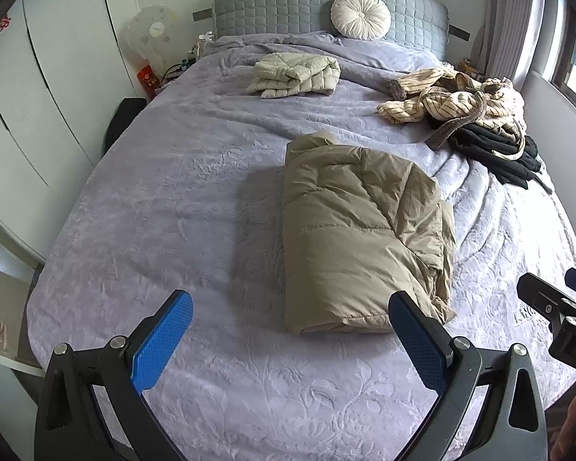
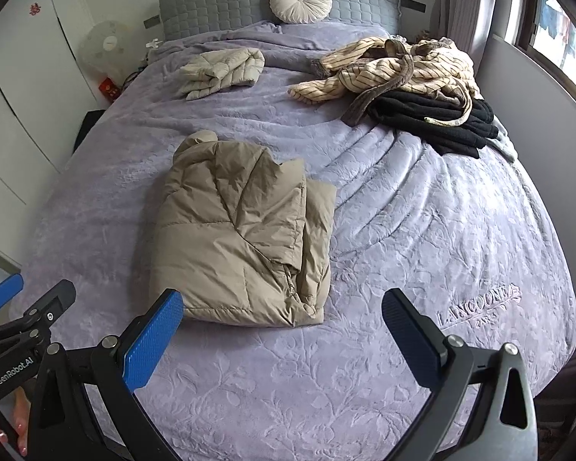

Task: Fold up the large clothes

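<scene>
left wrist: folded tan jacket (image 1: 361, 238) lies just beyond both grippers' wide, empty jaws.

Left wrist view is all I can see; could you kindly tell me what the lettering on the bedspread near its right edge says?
Observer: The right wrist view shows it whole. The lettering on the bedspread reads LANCOONE, with PARIS beneath.
Operator: Thank you. Is the right claw open? I see only its edge.
Observer: Yes, the right claw is wide open, with nothing held between its fingers.
Operator: Is there any marking on the left claw's body?
Observer: Yes, the left claw carries a label on its side that reads GenRobot.AI.
</scene>
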{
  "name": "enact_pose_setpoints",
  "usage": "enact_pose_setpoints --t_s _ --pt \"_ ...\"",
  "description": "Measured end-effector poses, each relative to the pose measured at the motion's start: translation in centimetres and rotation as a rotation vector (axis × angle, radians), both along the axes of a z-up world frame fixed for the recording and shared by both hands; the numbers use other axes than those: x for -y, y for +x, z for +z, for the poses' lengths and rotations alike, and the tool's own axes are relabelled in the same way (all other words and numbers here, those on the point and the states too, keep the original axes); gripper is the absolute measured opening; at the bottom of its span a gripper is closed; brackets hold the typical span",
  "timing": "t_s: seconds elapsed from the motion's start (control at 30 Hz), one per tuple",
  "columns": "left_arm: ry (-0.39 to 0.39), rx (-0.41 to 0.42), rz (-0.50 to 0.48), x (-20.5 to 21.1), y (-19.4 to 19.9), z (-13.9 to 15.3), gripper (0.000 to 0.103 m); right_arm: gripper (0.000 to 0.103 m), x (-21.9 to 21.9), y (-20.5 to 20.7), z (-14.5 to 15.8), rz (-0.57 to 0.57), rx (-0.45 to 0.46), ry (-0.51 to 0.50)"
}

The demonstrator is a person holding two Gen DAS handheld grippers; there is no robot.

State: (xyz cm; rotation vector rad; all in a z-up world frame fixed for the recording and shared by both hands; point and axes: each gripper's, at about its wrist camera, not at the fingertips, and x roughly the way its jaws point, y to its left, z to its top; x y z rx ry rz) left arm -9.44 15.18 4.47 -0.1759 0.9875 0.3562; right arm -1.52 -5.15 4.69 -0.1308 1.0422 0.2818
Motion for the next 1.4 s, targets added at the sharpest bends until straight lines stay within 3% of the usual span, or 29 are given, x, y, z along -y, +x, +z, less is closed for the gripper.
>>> enact_pose_setpoints --t_s 1.4 --pt "0.008 -0.009 -0.006 0.44 0.32 0.02 0.102 0.103 -0.04 0.06 -0.01 -0.001 0.0 0.002"
